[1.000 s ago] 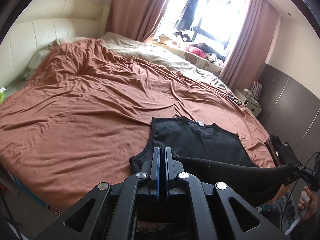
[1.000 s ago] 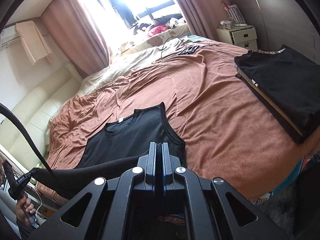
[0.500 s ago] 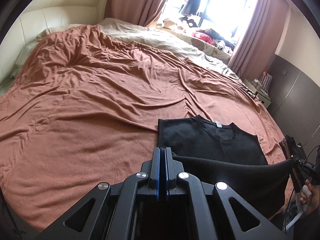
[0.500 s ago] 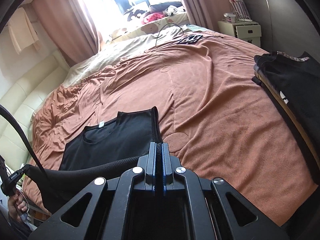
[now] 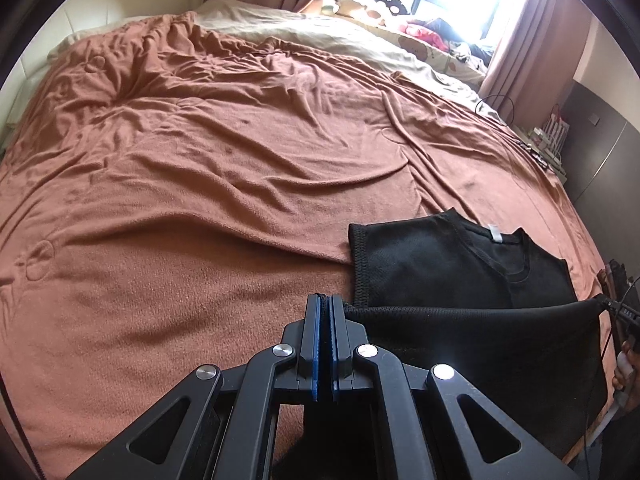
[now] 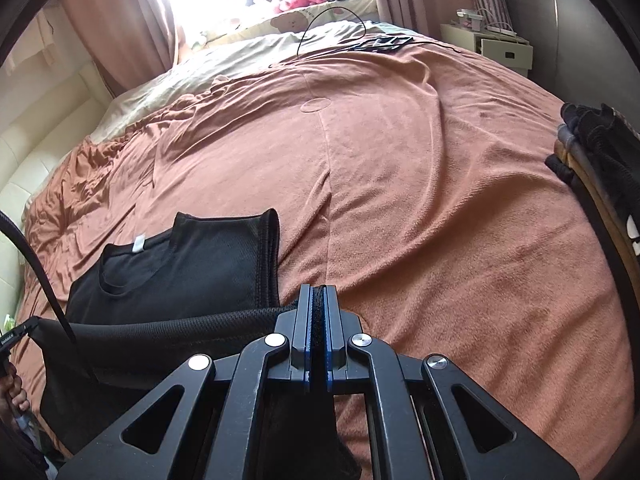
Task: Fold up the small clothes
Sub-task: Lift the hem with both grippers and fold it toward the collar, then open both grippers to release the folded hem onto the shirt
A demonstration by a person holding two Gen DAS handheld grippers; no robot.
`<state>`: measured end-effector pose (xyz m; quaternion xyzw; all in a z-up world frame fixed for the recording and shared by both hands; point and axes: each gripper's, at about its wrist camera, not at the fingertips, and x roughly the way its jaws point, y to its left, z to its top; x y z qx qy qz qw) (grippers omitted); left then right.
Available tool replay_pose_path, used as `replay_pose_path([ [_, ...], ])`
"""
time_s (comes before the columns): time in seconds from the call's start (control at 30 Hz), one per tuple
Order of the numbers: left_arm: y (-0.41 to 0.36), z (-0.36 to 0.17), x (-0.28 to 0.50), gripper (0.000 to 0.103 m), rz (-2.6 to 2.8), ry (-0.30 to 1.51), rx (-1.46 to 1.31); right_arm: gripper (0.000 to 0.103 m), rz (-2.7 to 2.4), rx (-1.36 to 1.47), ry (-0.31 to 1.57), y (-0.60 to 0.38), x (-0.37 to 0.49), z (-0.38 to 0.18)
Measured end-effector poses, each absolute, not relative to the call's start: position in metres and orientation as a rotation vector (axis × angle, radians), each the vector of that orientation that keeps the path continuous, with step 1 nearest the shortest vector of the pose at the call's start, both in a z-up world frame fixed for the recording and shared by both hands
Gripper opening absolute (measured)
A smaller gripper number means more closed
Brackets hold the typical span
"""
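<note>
A black sleeveless top (image 5: 448,264) (image 6: 180,272) lies on the brown bedspread (image 5: 200,184), neck and white label pointing away from me. Its lower hem is lifted and stretched taut between both grippers. My left gripper (image 5: 324,300) is shut on the hem's left corner. My right gripper (image 6: 318,290) is shut on the hem's right corner, with black mesh showing between its blue pads. In the left wrist view the right gripper (image 5: 618,310) appears at the far right edge with a hand under it. The raised hem hangs over the top's lower half.
A stack of folded dark clothes (image 6: 600,168) sits at the bed's right edge. A cable and small dark items (image 6: 380,42) lie near the far side. A white nightstand (image 6: 500,46) stands beyond the bed. Cream sheets and cushions (image 5: 360,36) lie under the window.
Both grippers have carried the lifted hem forward over the top toward its neck, dropping lower over the bed. The top's visible flat part has shortened, and the folded stack has slid to the right edge.
</note>
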<state>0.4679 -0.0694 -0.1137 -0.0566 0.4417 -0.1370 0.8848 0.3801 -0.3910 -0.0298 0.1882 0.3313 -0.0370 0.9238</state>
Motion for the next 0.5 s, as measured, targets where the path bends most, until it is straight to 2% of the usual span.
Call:
replay_pose_path([
  [0.13,-0.07,-0.13,0.486,0.007,-0.263,0.97,-0.116,0.002,-0.072,0.398,0.699,-0.392,0.401,-0.034],
  [0.2,-0.07,-0.133,0.49,0.012,-0.261,0.985,-0.124,0.003,-0.087,0.405,0.706,-0.395,0.409,-0.036],
  [0.23,-0.07,-0.133,0.491,0.02,-0.257,0.987,-0.123,0.005,-0.099,0.399,0.71,-0.396,0.412,-0.036],
  [0.27,-0.069,-0.132,0.491,0.037,-0.256,0.986,-0.121,0.012,-0.105,0.398,0.71,-0.397,0.413,-0.036],
  [0.3,-0.069,-0.131,0.491,0.048,-0.254,0.983,-0.116,0.028,-0.101,0.403,0.707,-0.398,0.414,-0.036],
  [0.33,-0.068,-0.129,0.49,0.069,-0.252,0.976,-0.11,0.043,-0.095,0.407,0.703,-0.4,0.413,-0.035],
  [0.37,-0.067,-0.126,0.488,0.078,-0.254,0.962,-0.106,0.068,-0.092,0.406,0.691,-0.4,0.411,-0.034],
  [0.4,-0.066,-0.123,0.486,0.08,-0.26,0.949,-0.097,0.073,-0.091,0.395,0.678,-0.4,0.408,-0.033],
  [0.5,-0.069,-0.118,0.483,0.08,-0.279,0.953,-0.033,0.073,-0.054,0.35,0.697,-0.395,0.401,-0.033],
])
